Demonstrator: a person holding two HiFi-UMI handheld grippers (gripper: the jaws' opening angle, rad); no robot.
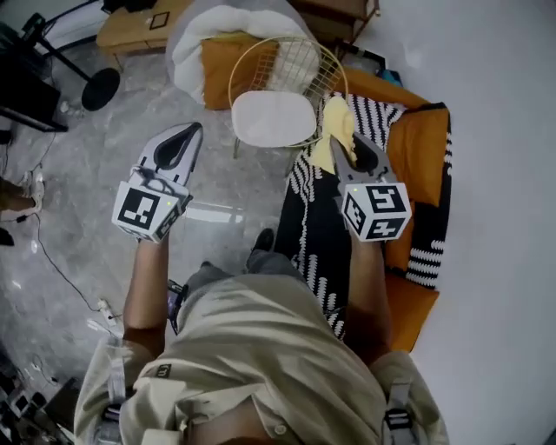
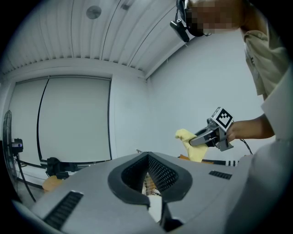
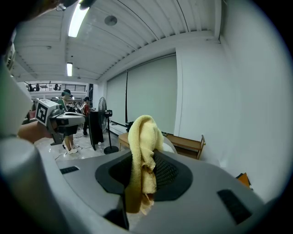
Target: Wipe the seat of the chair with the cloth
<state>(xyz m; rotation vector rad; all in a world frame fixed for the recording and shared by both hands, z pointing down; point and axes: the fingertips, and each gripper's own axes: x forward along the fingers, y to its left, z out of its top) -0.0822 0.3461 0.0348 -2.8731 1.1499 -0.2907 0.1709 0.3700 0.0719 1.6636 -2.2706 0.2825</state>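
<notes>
The chair stands ahead of me in the head view, with a white oval seat (image 1: 276, 117) and a gold wire back (image 1: 291, 61). My right gripper (image 1: 341, 139) is shut on a yellow cloth (image 1: 334, 129), held in the air just right of the seat. In the right gripper view the cloth (image 3: 143, 151) hangs folded between the jaws of that gripper (image 3: 142, 157). My left gripper (image 1: 191, 130) hovers left of the chair, shut and holding nothing. From the left gripper view (image 2: 147, 155), the right gripper (image 2: 194, 141) and the cloth (image 2: 188, 139) show against the wall.
An orange sofa with a black-and-white patterned blanket (image 1: 317, 217) lies right of the chair, against the white wall. A white cushion (image 1: 226, 22) and a wooden bench (image 1: 139, 26) sit behind it. A black stand base (image 1: 100, 87) and cables are on the marble floor at left. A fan (image 3: 101, 109) stands farther off.
</notes>
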